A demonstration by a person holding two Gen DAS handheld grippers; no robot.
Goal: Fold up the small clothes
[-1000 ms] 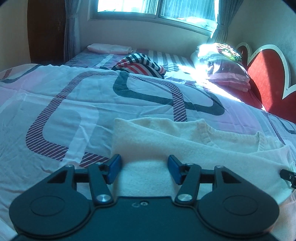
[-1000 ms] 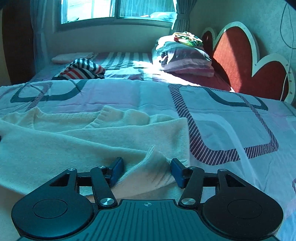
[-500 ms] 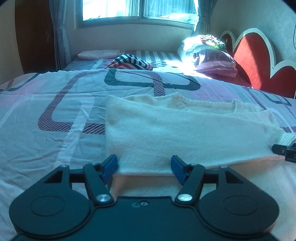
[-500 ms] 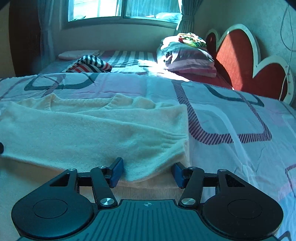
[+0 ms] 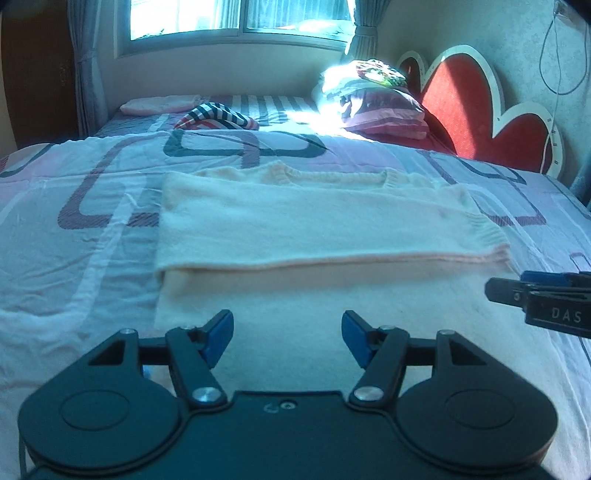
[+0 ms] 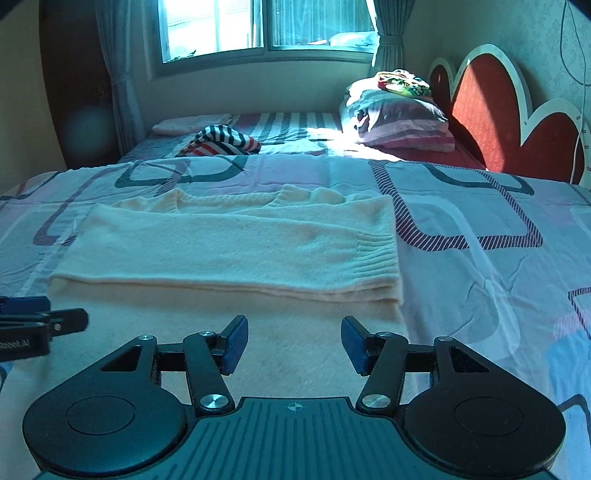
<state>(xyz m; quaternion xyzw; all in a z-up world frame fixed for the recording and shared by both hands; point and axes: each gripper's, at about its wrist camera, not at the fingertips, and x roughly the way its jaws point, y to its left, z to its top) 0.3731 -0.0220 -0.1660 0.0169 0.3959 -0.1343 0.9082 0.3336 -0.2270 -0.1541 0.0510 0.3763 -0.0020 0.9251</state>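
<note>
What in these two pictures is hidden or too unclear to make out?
- Cream sweater, near hem: left wrist view, hidden behind the left tongs.
- Right tongs: left wrist view, cut off by the right edge.
- Colourful bundle on the pillows: right wrist view, too small to identify.
- Outside the window: both views, washed out by glare.

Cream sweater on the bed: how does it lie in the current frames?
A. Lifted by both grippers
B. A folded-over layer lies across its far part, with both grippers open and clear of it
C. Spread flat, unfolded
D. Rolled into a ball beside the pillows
B: the cream sweater shows a folded layer ending in an edge, and the left gripper and right gripper hold nothing.
</note>
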